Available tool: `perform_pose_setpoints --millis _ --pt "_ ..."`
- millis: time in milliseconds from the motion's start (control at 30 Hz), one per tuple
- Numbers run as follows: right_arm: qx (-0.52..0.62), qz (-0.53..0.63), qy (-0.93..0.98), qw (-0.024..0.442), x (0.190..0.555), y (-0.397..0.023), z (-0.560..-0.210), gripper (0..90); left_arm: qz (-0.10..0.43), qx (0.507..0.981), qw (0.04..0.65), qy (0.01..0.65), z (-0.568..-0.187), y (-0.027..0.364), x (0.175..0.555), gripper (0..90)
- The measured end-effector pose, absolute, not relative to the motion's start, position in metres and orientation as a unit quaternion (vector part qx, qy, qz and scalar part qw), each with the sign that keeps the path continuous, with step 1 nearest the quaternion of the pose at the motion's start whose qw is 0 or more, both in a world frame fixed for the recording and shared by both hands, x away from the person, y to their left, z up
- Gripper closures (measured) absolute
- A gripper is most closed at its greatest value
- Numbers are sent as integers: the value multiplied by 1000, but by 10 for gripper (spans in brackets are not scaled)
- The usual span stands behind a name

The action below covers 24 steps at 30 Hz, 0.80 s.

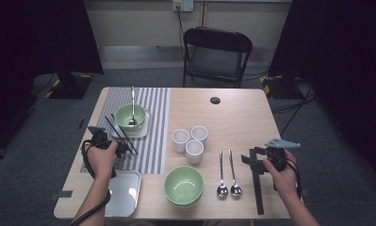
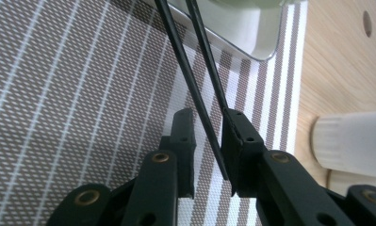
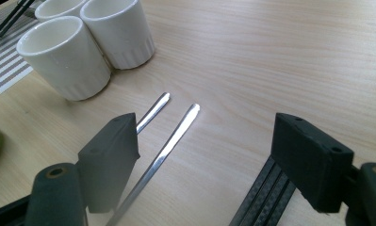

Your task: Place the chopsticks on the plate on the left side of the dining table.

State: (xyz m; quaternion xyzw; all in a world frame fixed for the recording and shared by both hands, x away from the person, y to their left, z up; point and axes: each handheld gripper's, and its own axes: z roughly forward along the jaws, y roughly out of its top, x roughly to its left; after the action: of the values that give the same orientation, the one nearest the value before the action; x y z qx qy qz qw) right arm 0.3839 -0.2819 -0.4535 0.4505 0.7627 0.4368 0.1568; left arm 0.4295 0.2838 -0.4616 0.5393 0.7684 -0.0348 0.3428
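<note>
The left gripper [image 2: 208, 141] is standing loose around black chopsticks [image 2: 195, 89] at the table's [image 1: 251, 117] nine o'clock edge; the right gripper [image 3: 214, 155] is gaping over spoons [image 3: 176, 132]. A spoon [image 1: 132, 108] is resting in the far bowl [image 1: 124, 115].

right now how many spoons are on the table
3. One spoon stands in the far green bowl on the striped mat. Two spoons lie side by side on the bare wood right of the near green bowl.
</note>
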Motion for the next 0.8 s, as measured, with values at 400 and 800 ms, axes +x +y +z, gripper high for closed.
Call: perform_pose_setpoints --millis 400,800 --pt "454 438 760 157 386 -283 -454 230 -33 515 347 783 -463 285 443 759" --pt "452 442 759 158 386 -284 -453 230 -22 522 334 784 -462 283 450 814"
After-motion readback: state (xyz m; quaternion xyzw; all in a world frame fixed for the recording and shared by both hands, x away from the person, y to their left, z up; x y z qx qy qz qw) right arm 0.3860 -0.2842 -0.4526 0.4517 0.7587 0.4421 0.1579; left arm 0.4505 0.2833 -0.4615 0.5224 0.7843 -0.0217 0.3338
